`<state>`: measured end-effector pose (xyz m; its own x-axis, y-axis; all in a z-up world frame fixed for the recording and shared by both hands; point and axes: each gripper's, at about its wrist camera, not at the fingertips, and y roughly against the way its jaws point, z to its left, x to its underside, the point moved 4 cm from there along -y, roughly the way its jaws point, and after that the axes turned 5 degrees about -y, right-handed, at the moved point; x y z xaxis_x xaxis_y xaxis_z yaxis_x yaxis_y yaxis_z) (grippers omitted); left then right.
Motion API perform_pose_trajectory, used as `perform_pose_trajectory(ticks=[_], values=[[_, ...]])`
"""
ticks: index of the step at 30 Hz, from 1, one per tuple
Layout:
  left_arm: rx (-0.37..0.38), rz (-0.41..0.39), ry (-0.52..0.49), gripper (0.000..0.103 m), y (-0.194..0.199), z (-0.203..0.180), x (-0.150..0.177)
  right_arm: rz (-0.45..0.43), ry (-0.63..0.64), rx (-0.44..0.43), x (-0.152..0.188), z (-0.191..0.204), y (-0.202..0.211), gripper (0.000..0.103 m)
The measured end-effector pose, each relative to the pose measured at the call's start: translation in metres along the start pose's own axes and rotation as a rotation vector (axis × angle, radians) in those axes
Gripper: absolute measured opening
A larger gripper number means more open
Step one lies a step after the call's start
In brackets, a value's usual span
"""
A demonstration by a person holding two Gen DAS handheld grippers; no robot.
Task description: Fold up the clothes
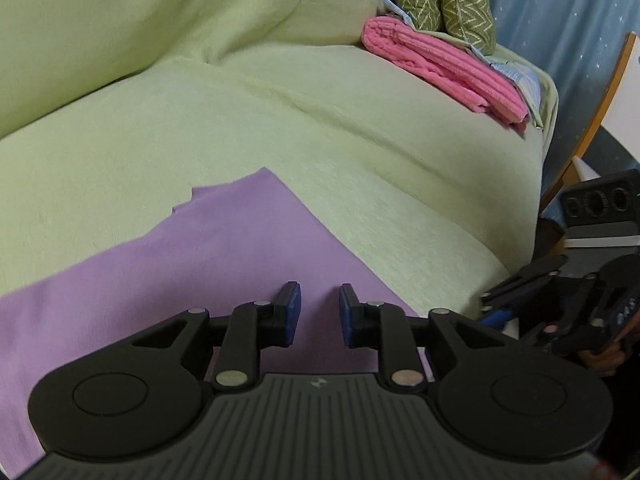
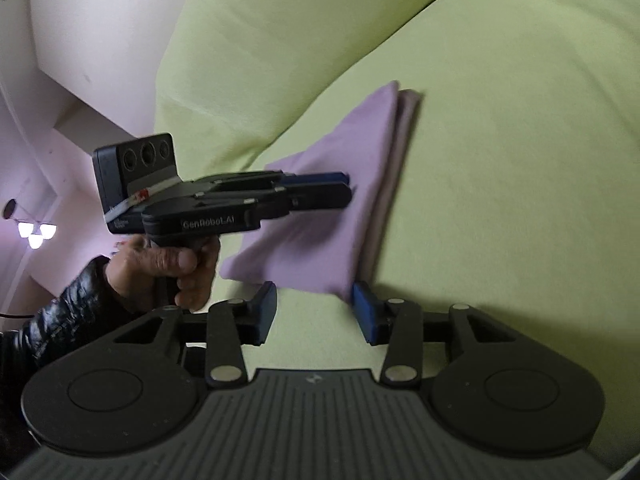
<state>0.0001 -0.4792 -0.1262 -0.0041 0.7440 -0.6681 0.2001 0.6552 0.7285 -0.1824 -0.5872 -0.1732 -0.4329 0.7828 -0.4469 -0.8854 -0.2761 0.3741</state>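
Observation:
A folded purple cloth [image 1: 192,264] lies flat on the light green sofa seat [image 1: 360,128]. My left gripper [image 1: 319,312] hovers over the cloth's near right part, open and empty. In the right wrist view the same cloth [image 2: 332,200] lies folded with layered edges on its right side. My right gripper [image 2: 314,312] is open and empty, just in front of the cloth's near corner. The left gripper [image 2: 344,188] appears there from the side, over the cloth. The right gripper also shows at the right edge of the left wrist view [image 1: 560,304].
A folded pink towel [image 1: 444,68] lies at the far right end of the sofa on a pale blue item, beside a green zigzag cushion [image 1: 440,0]. A wooden chair edge [image 1: 592,120] stands past the sofa's end. The sofa back [image 2: 280,40] rises behind.

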Motion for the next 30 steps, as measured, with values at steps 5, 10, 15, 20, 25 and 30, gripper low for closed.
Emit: perform_pose_trajectory(ticks=[5, 10, 15, 20, 25, 30], values=[[-0.031, -0.006, -0.037, 0.025, -0.011, 0.006, -0.014, -0.061, 0.105, 0.065, 0.009, 0.015, 0.016, 0.039], [-0.027, -0.012, -0.06, 0.026, -0.027, 0.019, -0.031, -0.068, 0.179, 0.055, 0.008, 0.029, 0.006, 0.037], [-0.011, -0.021, -0.079, 0.028, -0.043, 0.032, -0.048, -0.06, 0.225, 0.055, 0.006, 0.038, -0.005, 0.037], [0.0, -0.037, -0.082, 0.027, -0.053, 0.043, -0.057, -0.019, 0.251, 0.074, 0.009, 0.041, -0.01, 0.033], [-0.017, -0.035, -0.045, 0.034, -0.059, 0.055, -0.059, -0.006, 0.248, 0.096, 0.018, 0.043, -0.004, 0.028], [-0.065, -0.028, -0.037, 0.034, -0.052, 0.049, -0.06, -0.012, 0.244, 0.132, 0.019, 0.044, -0.007, 0.028]])
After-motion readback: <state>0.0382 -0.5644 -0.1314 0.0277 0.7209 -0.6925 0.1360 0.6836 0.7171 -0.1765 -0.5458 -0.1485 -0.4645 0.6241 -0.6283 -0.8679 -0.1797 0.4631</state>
